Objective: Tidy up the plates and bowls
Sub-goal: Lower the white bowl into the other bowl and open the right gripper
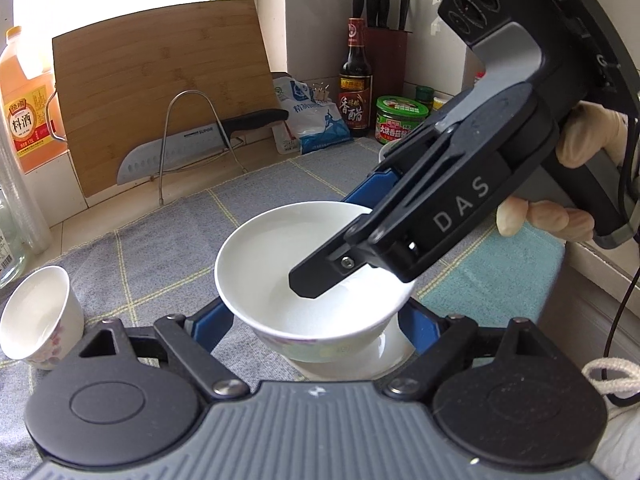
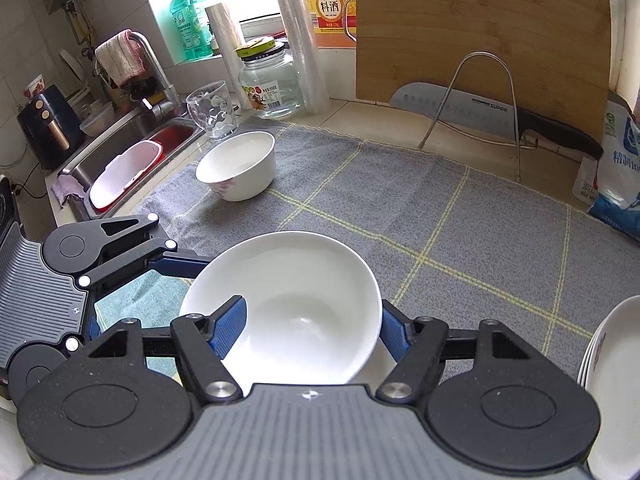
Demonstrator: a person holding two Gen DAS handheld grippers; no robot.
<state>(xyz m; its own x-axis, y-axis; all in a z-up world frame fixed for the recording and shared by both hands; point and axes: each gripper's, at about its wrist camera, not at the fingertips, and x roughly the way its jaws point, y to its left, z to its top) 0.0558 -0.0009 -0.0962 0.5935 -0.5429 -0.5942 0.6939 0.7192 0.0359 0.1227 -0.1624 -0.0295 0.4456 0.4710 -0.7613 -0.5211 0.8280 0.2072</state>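
A white bowl [image 1: 272, 248] [image 2: 304, 280] with a floral band low on its outside hangs over the grey checked mat [image 2: 460, 216]. My left gripper [image 1: 318, 306] clasps its lower body, a blue finger pressed on each side. My right gripper [image 2: 312, 306] [image 1: 324, 244] comes in from the right, shut on the bowl's wall with one finger inside and the other outside. A smaller floral bowl [image 1: 36, 320] [image 2: 238, 164] stands on the mat towards the sink. At the right edge of the right wrist view stands a stack of white plates [image 2: 612, 380].
A bamboo cutting board [image 2: 480, 40] and a knife [image 2: 460, 112] on a wire rack lean at the back wall. Bottles [image 1: 354, 80], jars and a salt bag [image 1: 312, 120] fill the corner. A glass [image 2: 210, 110], a jar [image 2: 272, 80] and the sink [image 2: 132, 136] lie to the left. A teal cloth [image 1: 492, 272] lies under the bowl.
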